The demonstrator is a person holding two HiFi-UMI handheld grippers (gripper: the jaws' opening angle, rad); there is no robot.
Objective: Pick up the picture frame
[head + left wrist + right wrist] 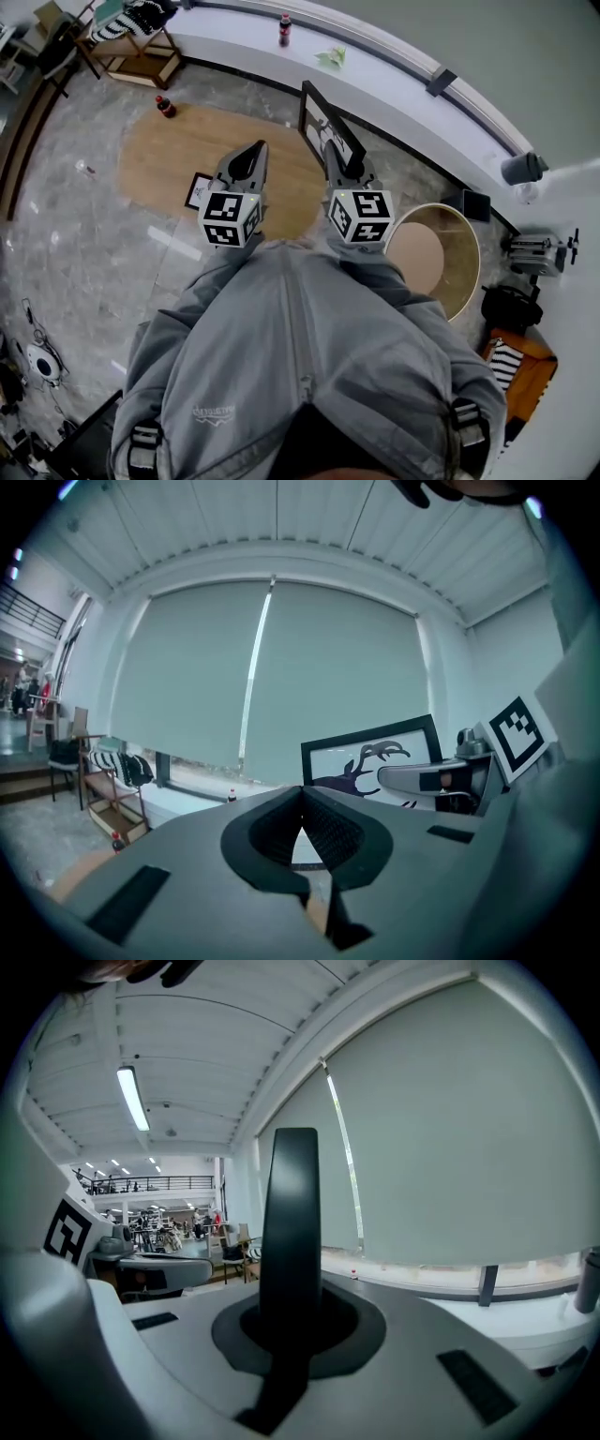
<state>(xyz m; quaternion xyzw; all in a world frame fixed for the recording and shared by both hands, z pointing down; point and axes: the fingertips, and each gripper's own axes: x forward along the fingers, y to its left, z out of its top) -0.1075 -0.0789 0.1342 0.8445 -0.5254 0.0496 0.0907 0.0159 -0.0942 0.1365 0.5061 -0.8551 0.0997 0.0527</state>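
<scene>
Head view looks steeply down on an oval wooden surface [178, 155] spread across the upper left. The picture frame [323, 122], black-edged with a dark antlered figure on white, stands upright in the air over the surface's right end, just above centre. Likely the main danger is that the frame hangs from a single pinch on one edge: its weight could swing it about that pinch, or it could slide out of the pads and fall to the stone-look floor. A careless sweep of the free gripper beside it could also knock it. The right gripper [330, 150] has its jaws closed on the frame's lower edge. In the right gripper view that edge [291, 1204] rises as a dark upright bar out of the clamped jaws at centre. The left gripper [258, 148], just left of it, carries nothing: in the left gripper view its jaws are pressed together, and the frame [370, 757] sits at right of centre. A small second frame [198, 190] lies on the wood, below and left of the left gripper.
</scene>
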